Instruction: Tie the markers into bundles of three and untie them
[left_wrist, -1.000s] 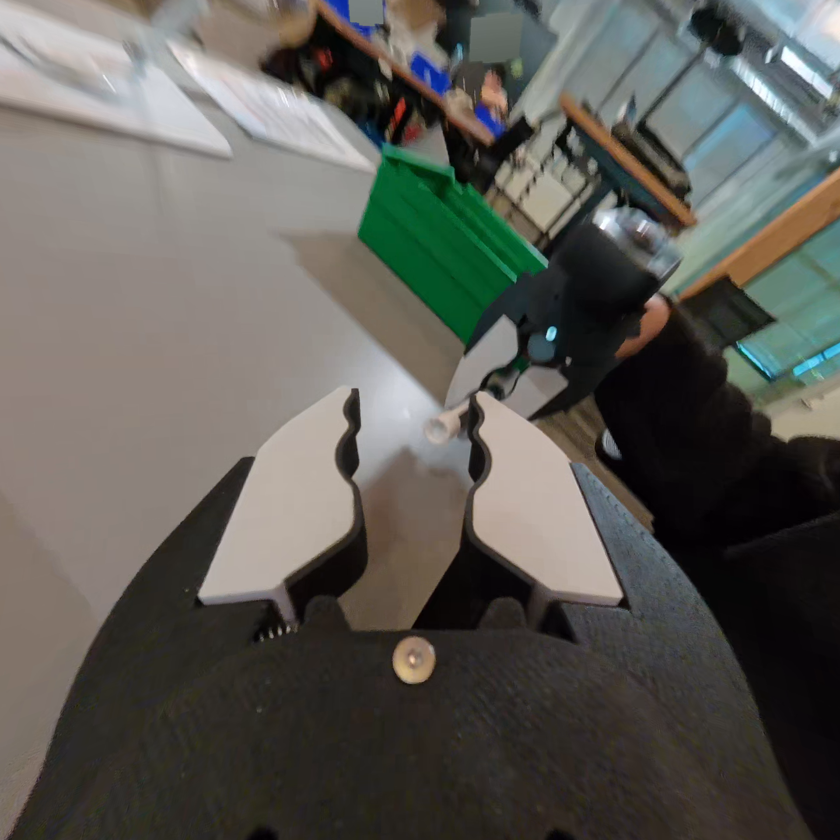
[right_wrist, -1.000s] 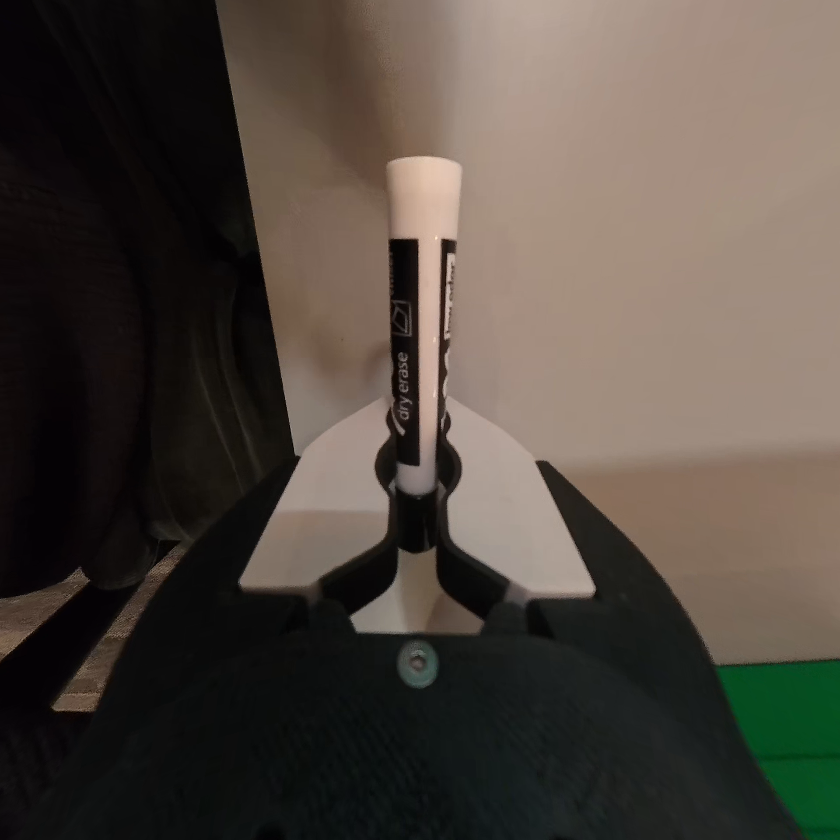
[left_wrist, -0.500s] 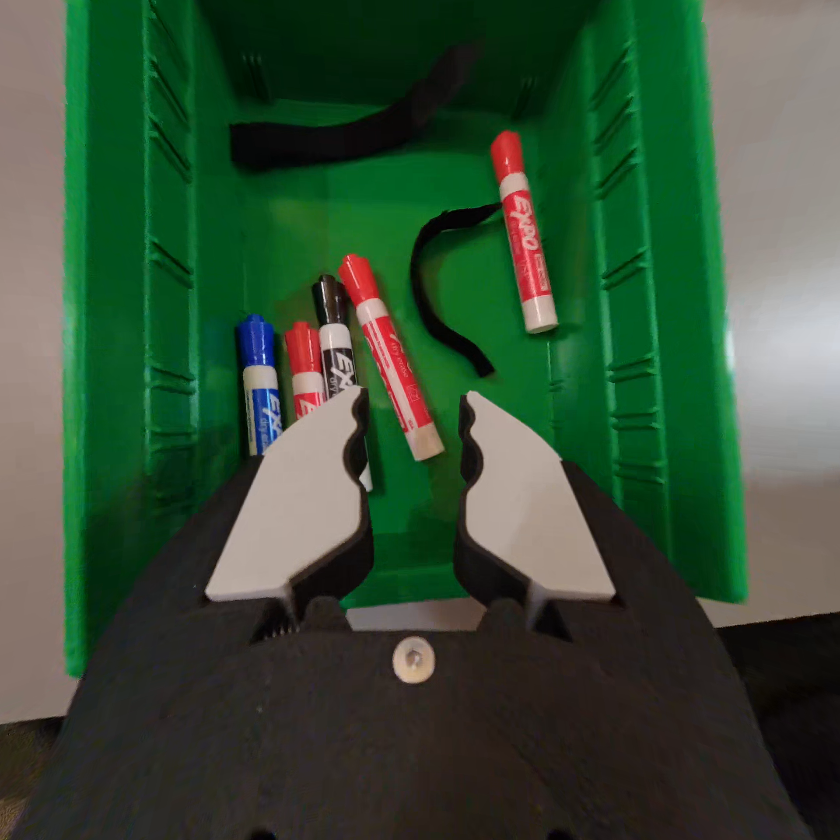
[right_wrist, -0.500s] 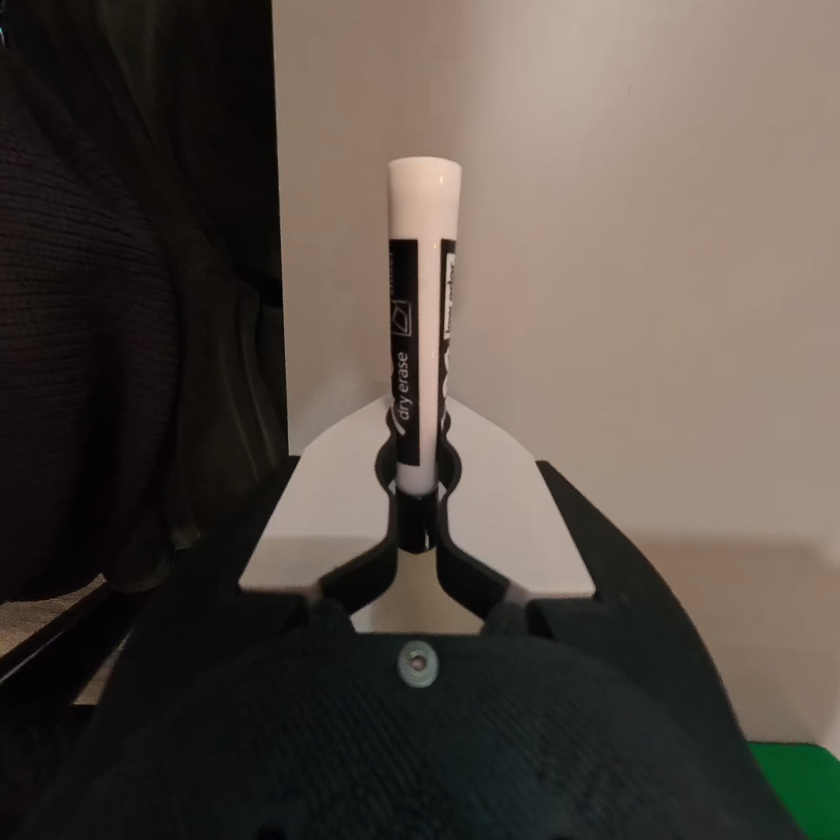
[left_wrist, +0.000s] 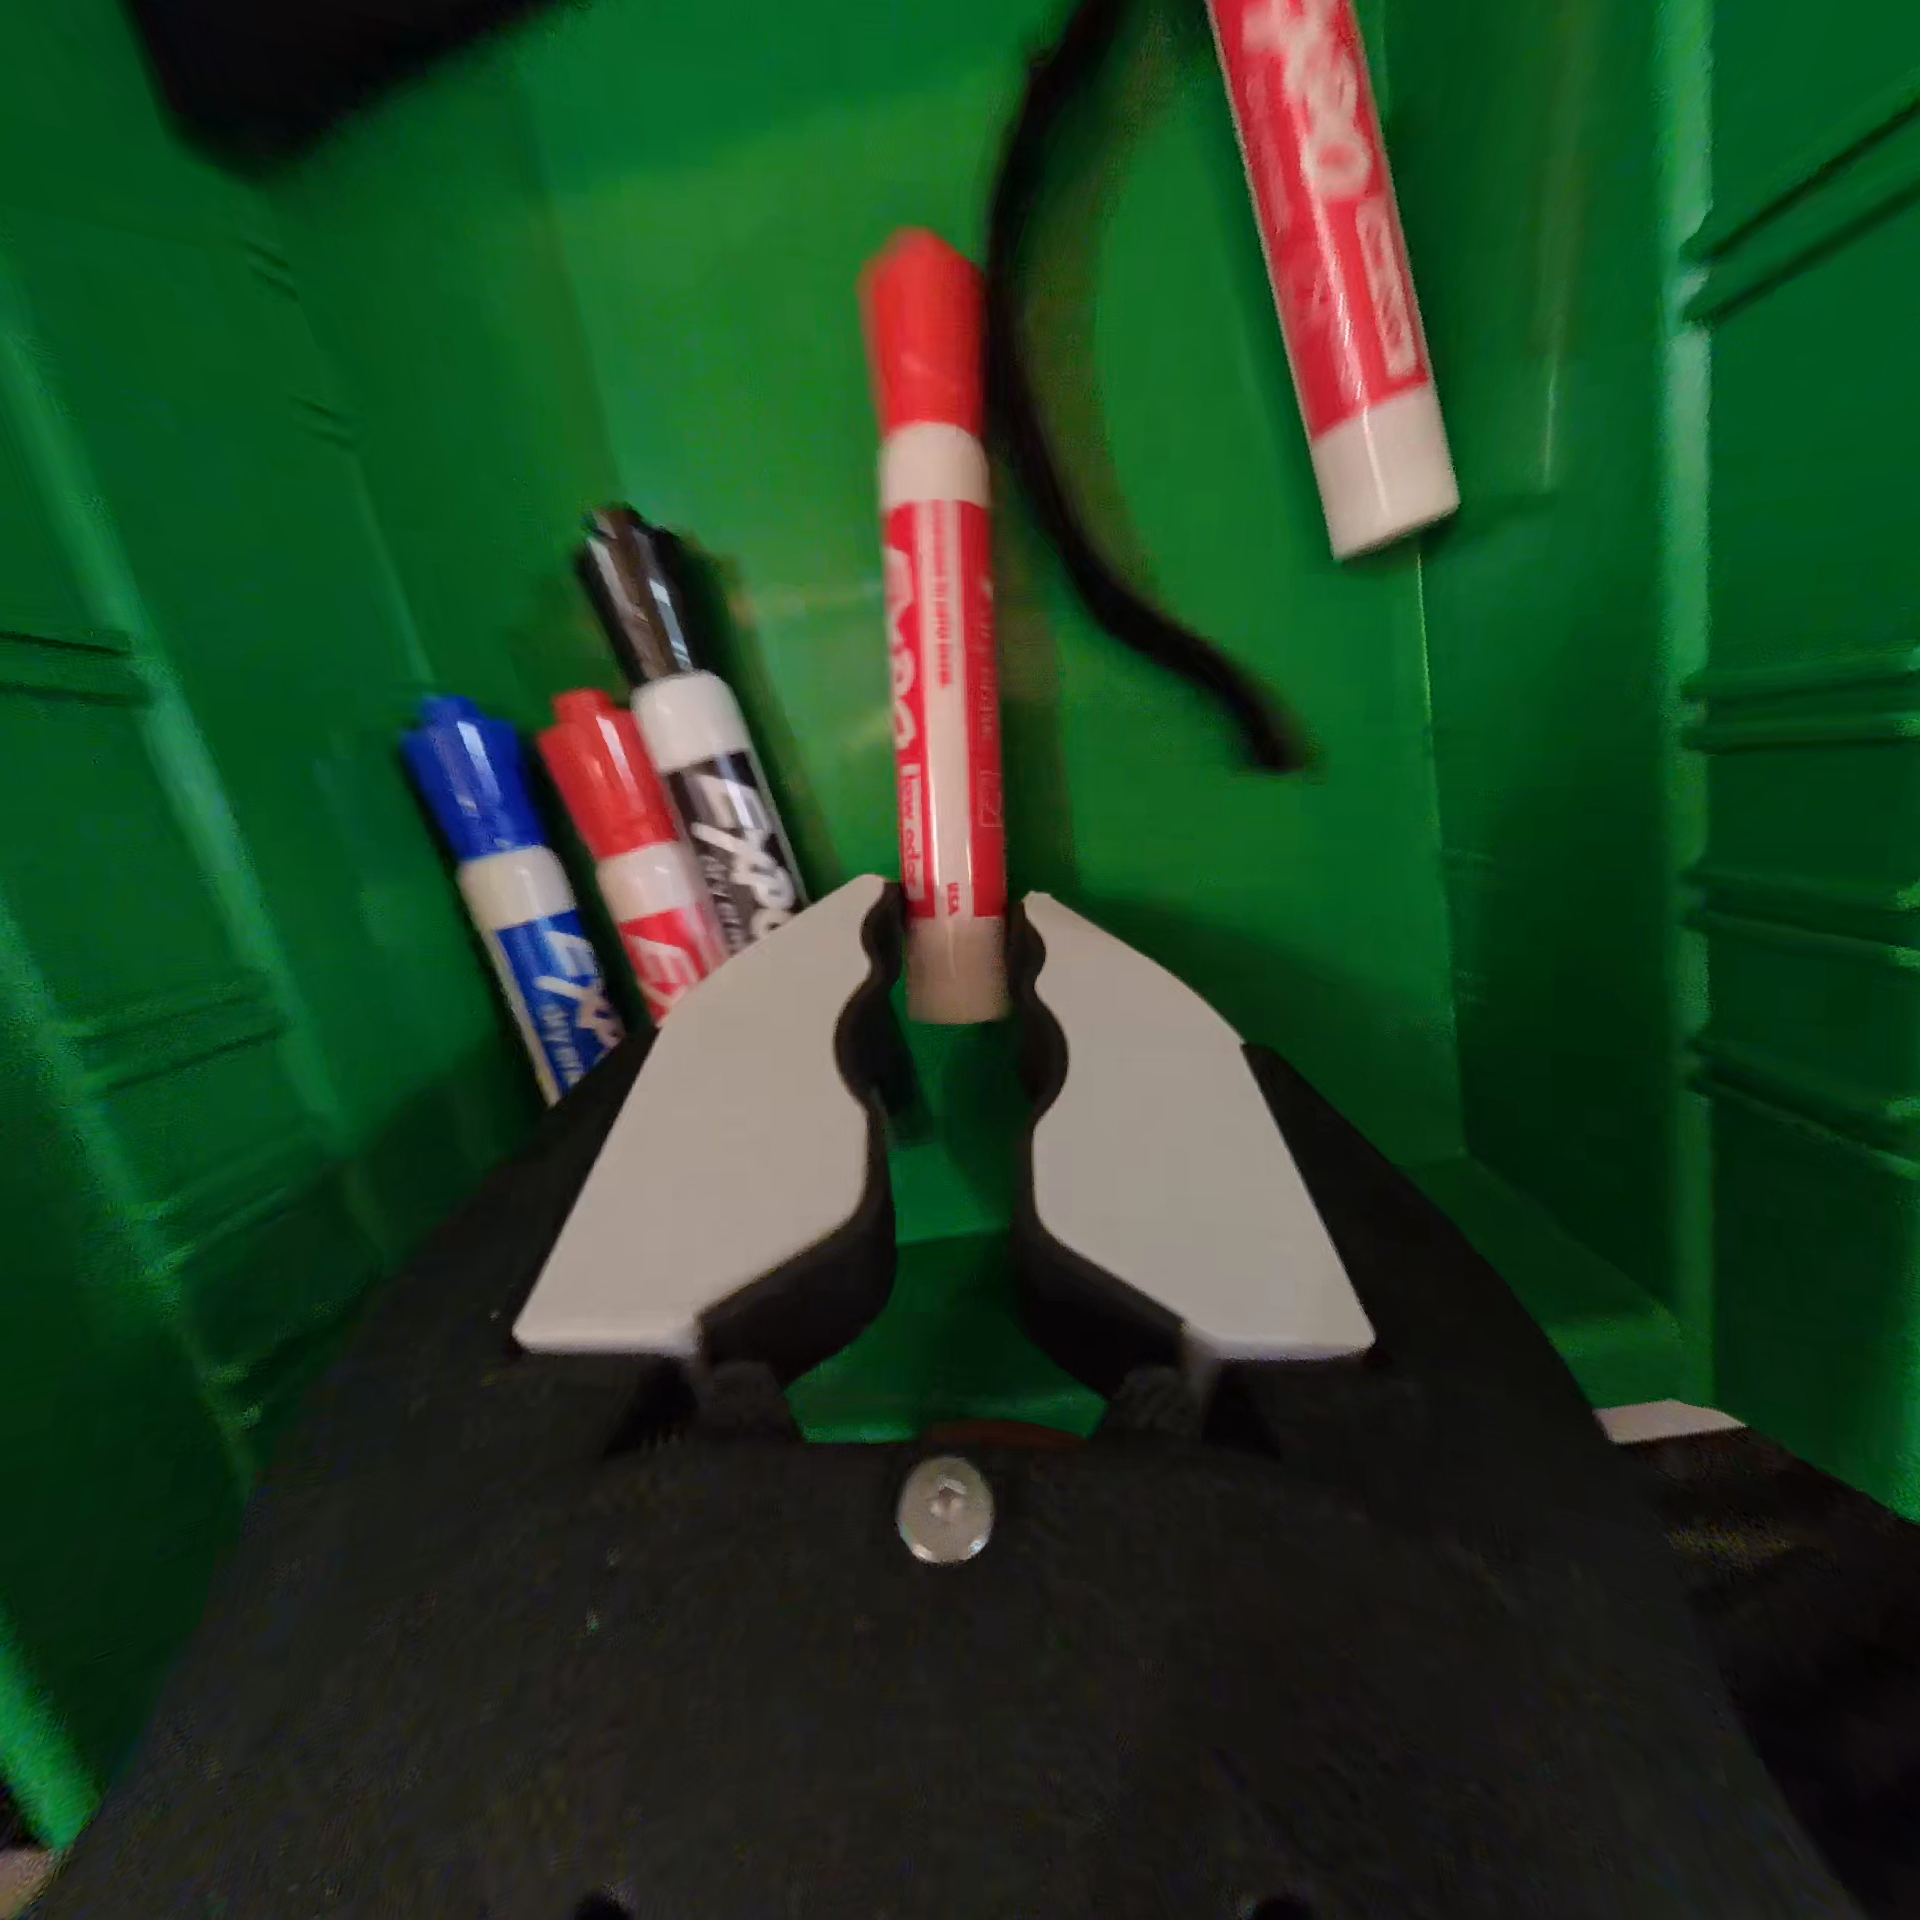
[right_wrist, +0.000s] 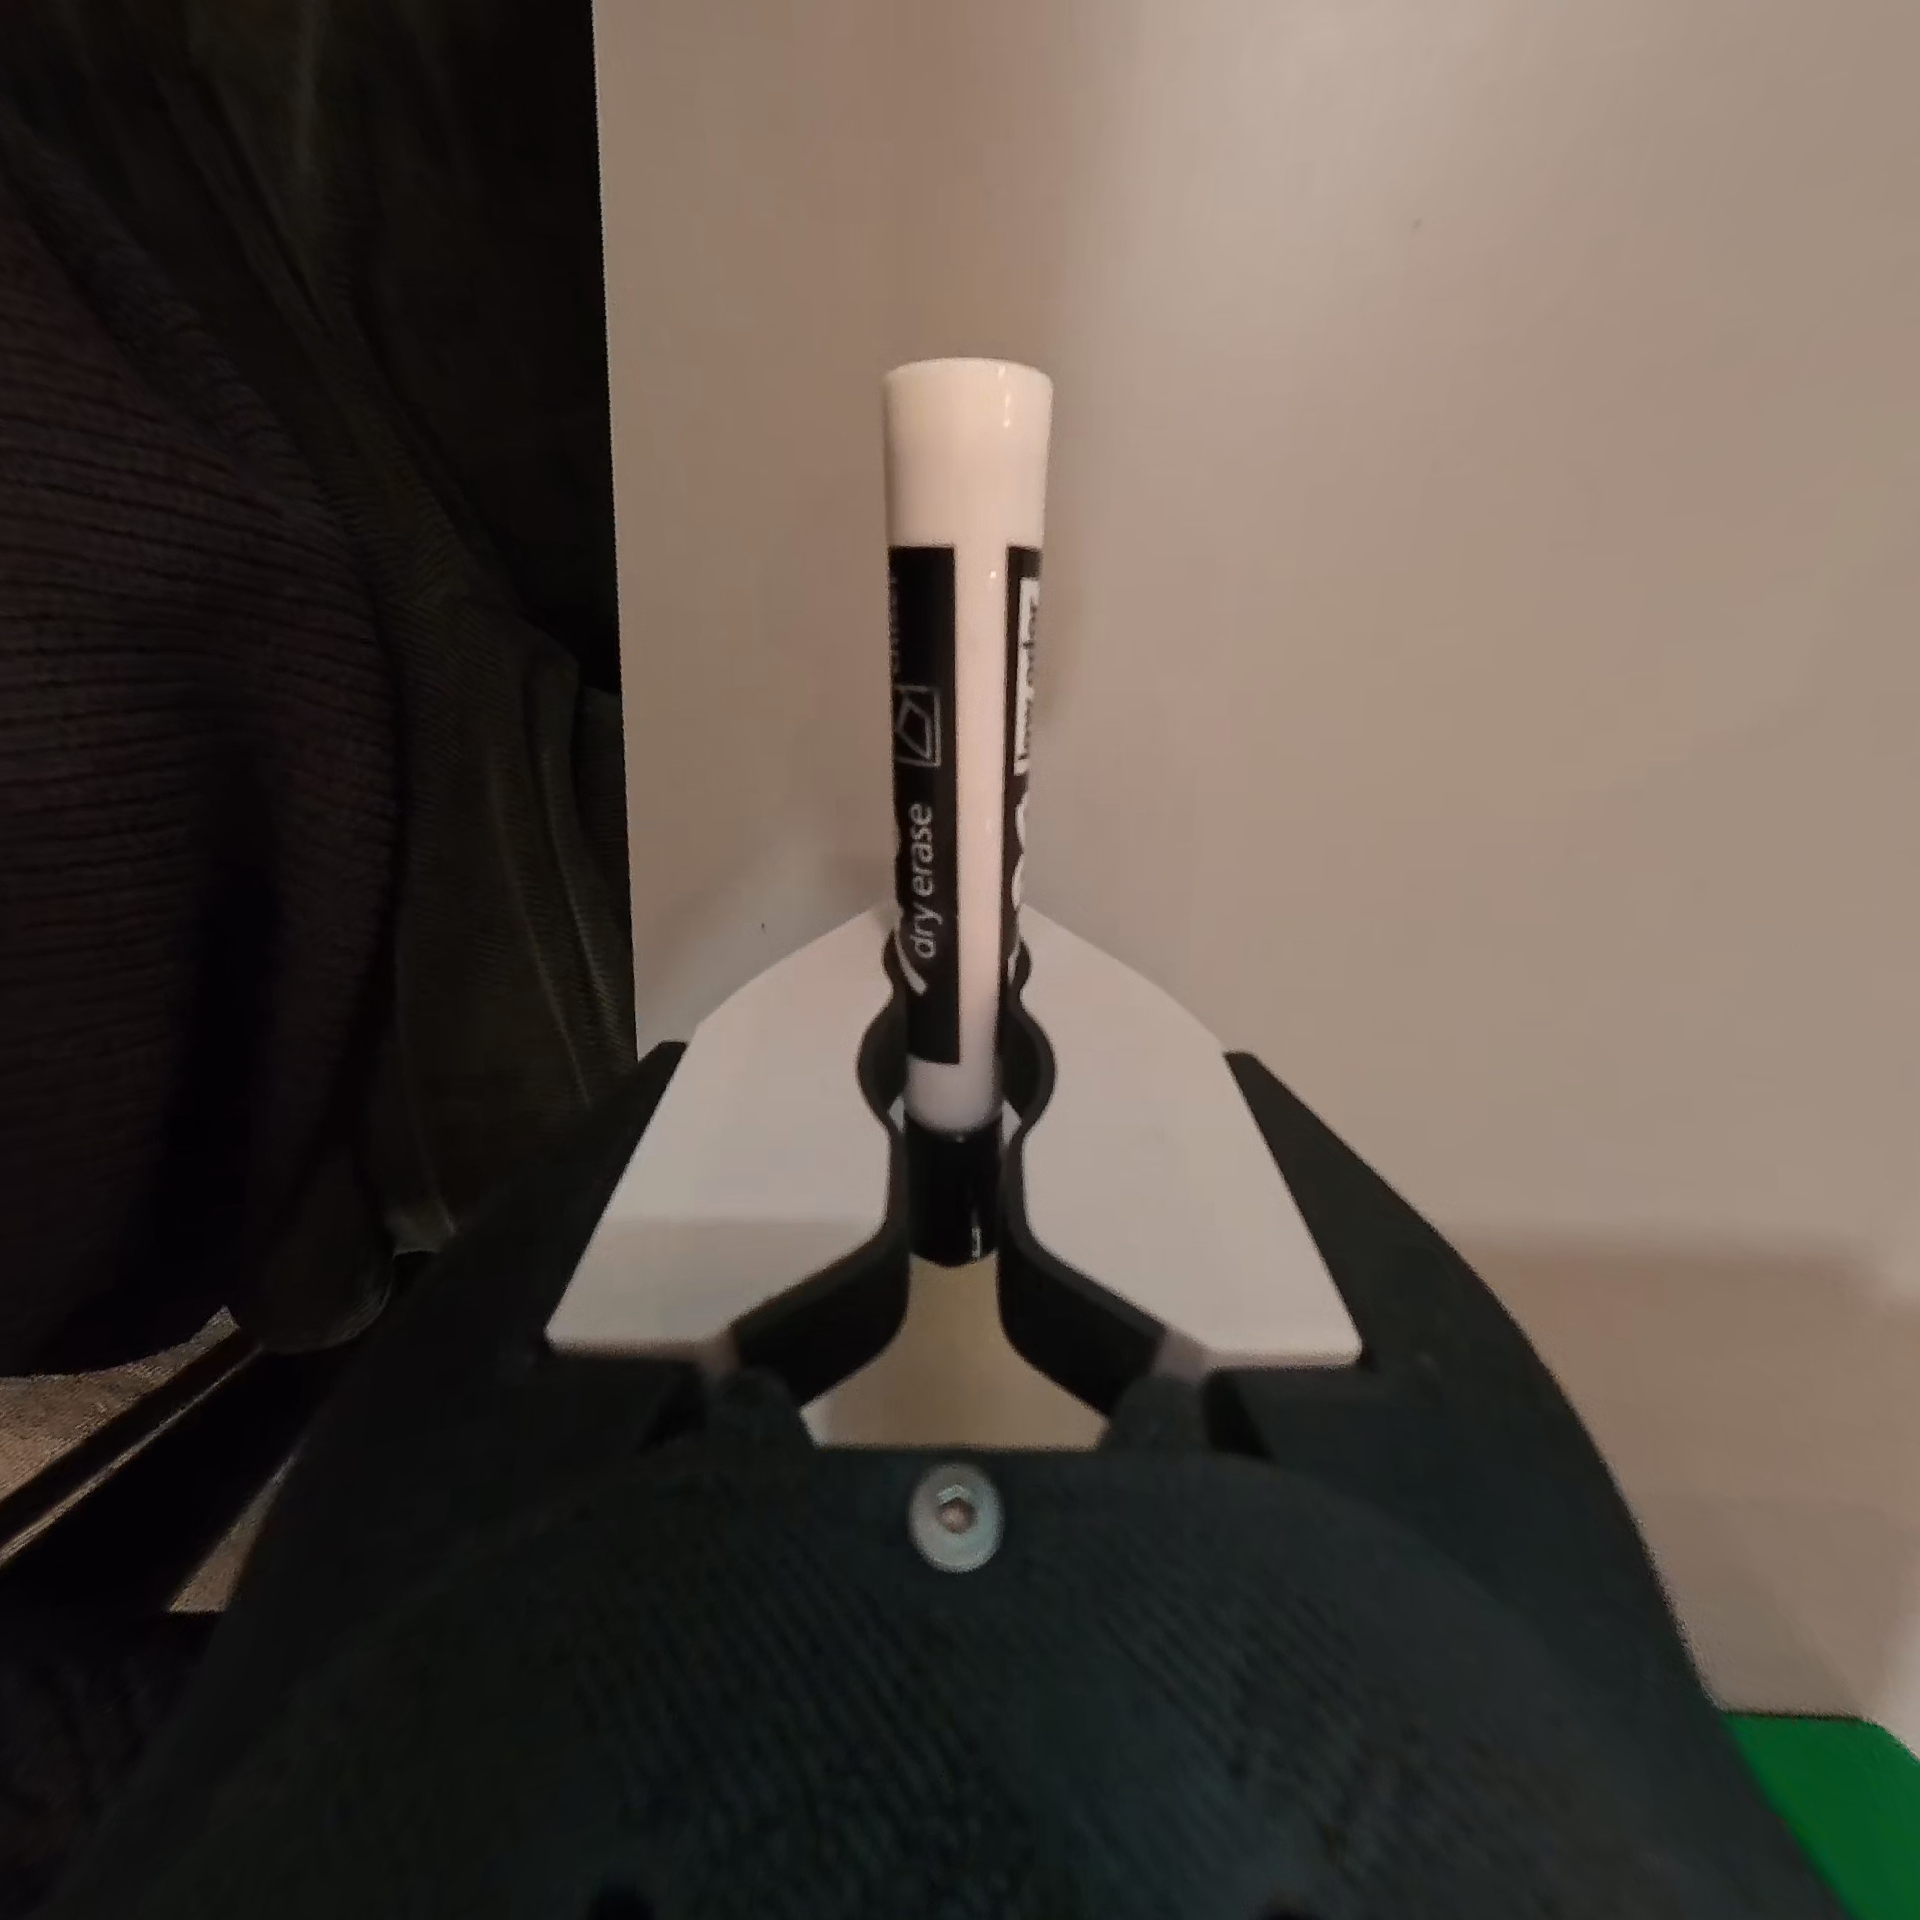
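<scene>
Left wrist view: the left gripper (left_wrist: 951, 914) is down inside a green bin (left_wrist: 1808, 727), its two pale fingers (left_wrist: 727, 1122) standing a little apart with the white butt end of a red marker (left_wrist: 940, 644) between their tips. The picture is blurred, so whether the tips press the barrel or only flank it cannot be told. Five markers show in the bin: three red, one blue, one black. The blue marker (left_wrist: 499, 873), a second red marker (left_wrist: 634, 842) and the black marker (left_wrist: 691, 727) lie side by side at the left, partly behind the left finger. A third red marker (left_wrist: 1335, 270) lies apart at upper right. One black strap (left_wrist: 1081, 509) curves between the middle marker and that one.

Right wrist view: the right gripper (right_wrist: 954, 945) is clamped on one black-and-white marker (right_wrist: 964, 748), whose dark cap end sits deep between the fingers while the white end points away. It is held over a pale counter (right_wrist: 1455, 623), with dark cloth (right_wrist: 291, 727) at the left and a corner of the green bin (right_wrist: 1829, 1787) at lower right.
</scene>
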